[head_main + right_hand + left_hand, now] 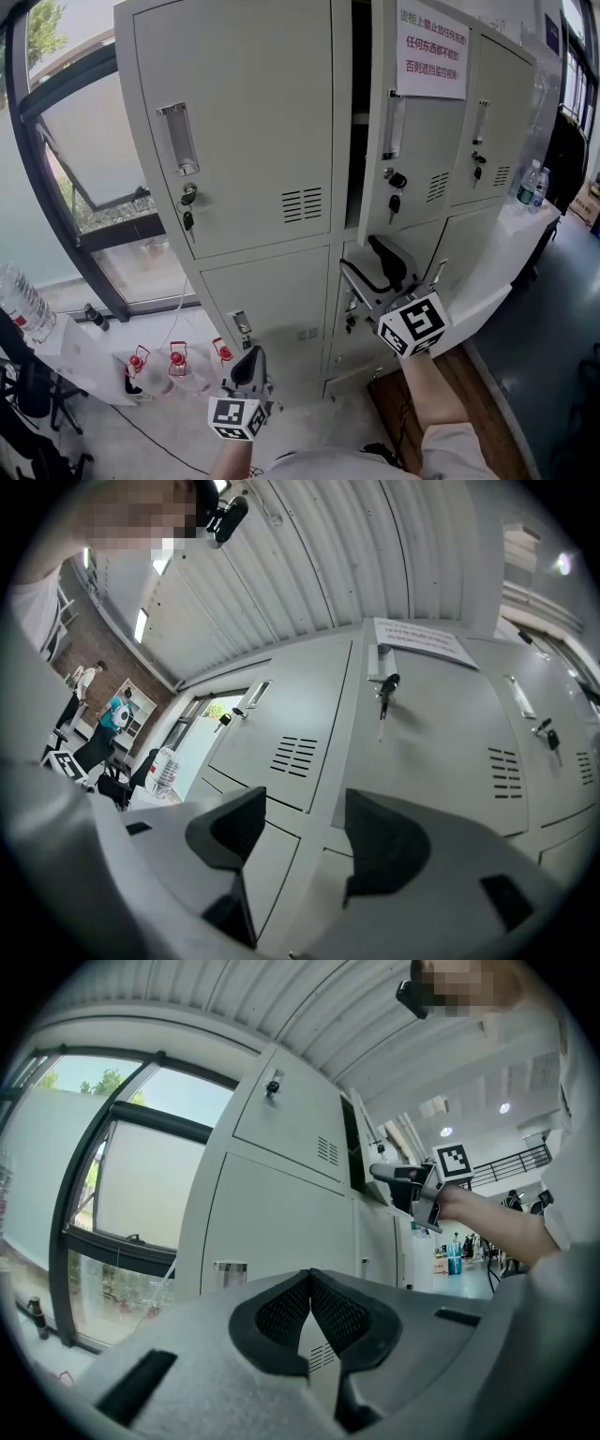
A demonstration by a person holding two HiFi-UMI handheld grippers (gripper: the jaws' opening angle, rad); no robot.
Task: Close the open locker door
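The grey locker bank fills the head view. Its upper middle door (422,141) stands slightly ajar, with a dark gap (360,112) along its left edge. A paper sign (431,47) is stuck on it and keys (395,192) hang from its lock. My right gripper (373,270) is open just below that door's bottom edge, with nothing between its fingers. In the right gripper view the door (441,733) lies ahead of the open right gripper (305,808). My left gripper (249,361) is shut and empty, low in front of the lower left locker; its left gripper (310,1279) pads meet.
The upper left locker door (244,131) is closed with a key in its lock. A white counter (506,253) at the right holds a water bottle (530,185). Red-capped bottles (173,361) stand on the floor by the window, near a small table (75,352).
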